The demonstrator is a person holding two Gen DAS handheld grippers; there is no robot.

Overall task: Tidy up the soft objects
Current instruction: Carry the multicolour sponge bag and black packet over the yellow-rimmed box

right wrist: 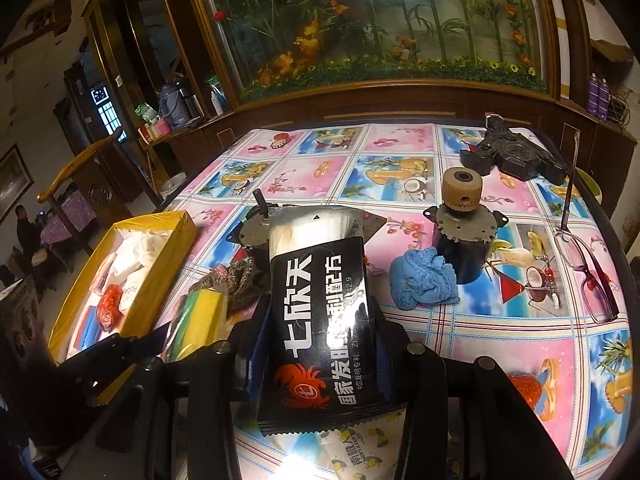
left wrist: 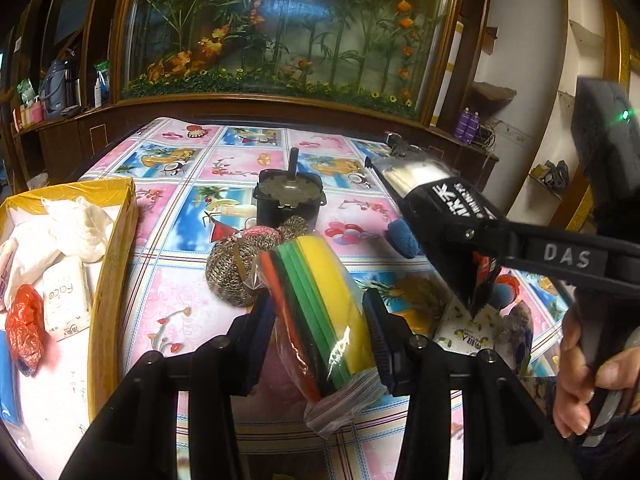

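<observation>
At the left edge of the left wrist view, a yellow box (left wrist: 116, 240) is seen on the patterned tablecloth (left wrist: 172, 312), filled with white soft packs, a "Face" tissue pack (left wrist: 66, 296) and a red crumpled bag (left wrist: 24, 330). At lower centre of that frame, the left gripper (left wrist: 318, 330) is closed on a bag of coloured sponges (left wrist: 320, 304), which is pinched between both pads and held tilted above the cloth. Just behind it, in the middle of the frame, a metal scouring pad (left wrist: 230, 276) lies against a black motor (left wrist: 288, 200). In the right half, the right gripper (left wrist: 472, 240) is seen from the side, clamped on a black wipes pack (left wrist: 440, 200). In the right wrist view, the yellow box appears at lower left, and the right gripper (right wrist: 316, 344) at lower centre is shown with its jaws pressed against the sides of the black pack, held upright over the table. To the right of centre, a blue cloth (right wrist: 422, 280) rests just beside a second motor (right wrist: 464, 236), and a pair of glasses (right wrist: 588, 268) lies near the right edge.
</observation>
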